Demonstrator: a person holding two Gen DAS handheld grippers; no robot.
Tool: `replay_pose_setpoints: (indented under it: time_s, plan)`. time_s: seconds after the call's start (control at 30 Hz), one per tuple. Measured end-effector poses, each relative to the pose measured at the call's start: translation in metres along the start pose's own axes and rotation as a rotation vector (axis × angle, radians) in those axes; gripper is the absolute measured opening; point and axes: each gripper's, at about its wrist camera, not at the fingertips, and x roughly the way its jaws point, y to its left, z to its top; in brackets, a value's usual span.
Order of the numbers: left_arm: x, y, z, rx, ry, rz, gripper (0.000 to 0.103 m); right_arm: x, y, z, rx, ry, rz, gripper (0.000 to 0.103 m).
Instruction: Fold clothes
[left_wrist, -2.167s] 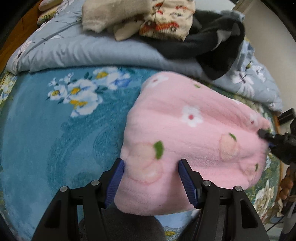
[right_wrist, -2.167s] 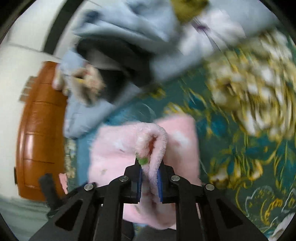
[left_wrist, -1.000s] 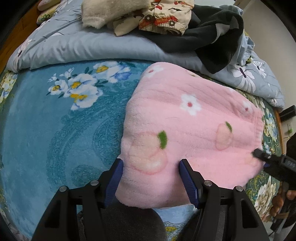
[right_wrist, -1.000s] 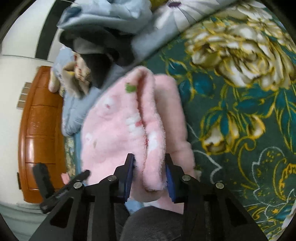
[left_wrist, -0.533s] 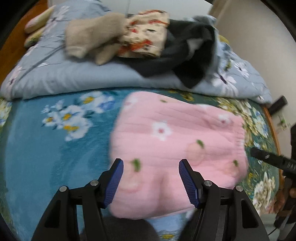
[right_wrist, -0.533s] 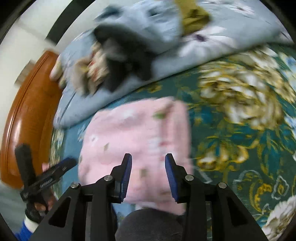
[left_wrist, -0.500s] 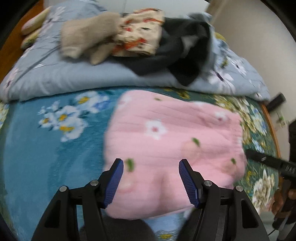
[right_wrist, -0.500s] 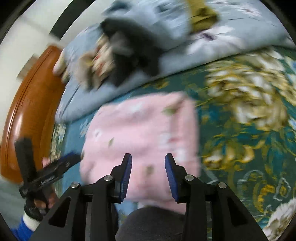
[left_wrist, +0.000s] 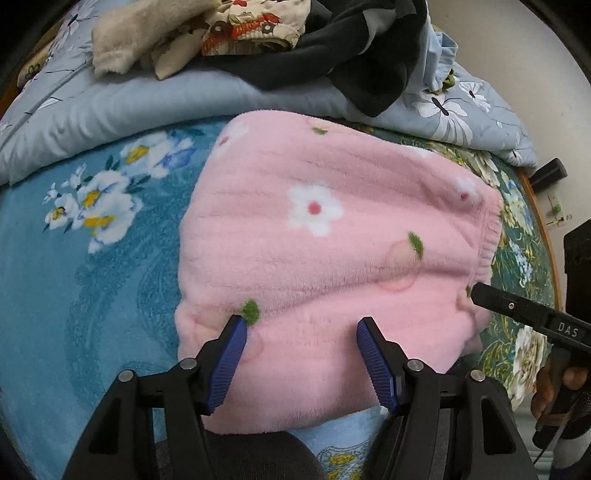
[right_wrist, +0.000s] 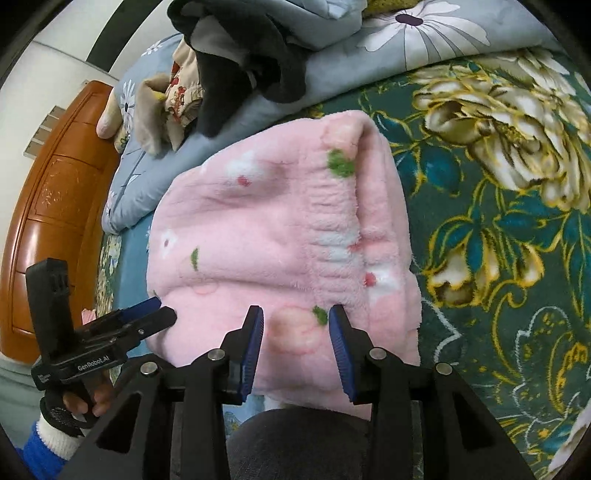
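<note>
One pink garment (left_wrist: 325, 258) lies folded on the bed (left_wrist: 74, 277), close to its near edge, its far side reaching the quilt (left_wrist: 147, 103) that runs along the far edge. Both claws are released, jaws spread, gripping nothing. The left gripper (left_wrist: 301, 338) hovers over the garment's near edge; the right gripper (right_wrist: 295, 328) hovers over the near edge by the ribbed band. From the left wrist, one finger (left_wrist: 517, 310) of the right gripper reaches the garment's right side. On the quilt sits one pile of three loose clothes: beige (left_wrist: 147, 33), floral (left_wrist: 255, 26), black (left_wrist: 354, 51).
</note>
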Motion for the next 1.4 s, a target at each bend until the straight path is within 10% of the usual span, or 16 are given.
replay_pose_setpoints:
  time_s: [0.27,0.6,1.07,1.2,1.4]
  plan:
    - [-0.031,-0.007,0.032,0.046,-0.115,-0.044,0.066,-0.028,0.02,0.02,-0.054,-0.053,0.019,0.039]
    - [0.011,-0.003,0.069,0.046,-0.074,0.022,0.066,-0.012,0.02,0.068,-0.057,-0.101,-0.039,0.045]
    - [0.016,0.0,0.063,0.063,-0.061,-0.004,0.066,-0.006,-0.001,0.067,0.019,-0.072,0.026,0.047]
    - [0.006,0.023,0.056,0.032,-0.066,-0.045,0.071,-0.032,-0.011,0.05,0.033,-0.108,0.086,0.066]
    - [0.014,0.061,0.04,-0.075,-0.016,-0.085,0.08,-0.031,-0.044,0.026,0.155,-0.096,0.154,0.068]
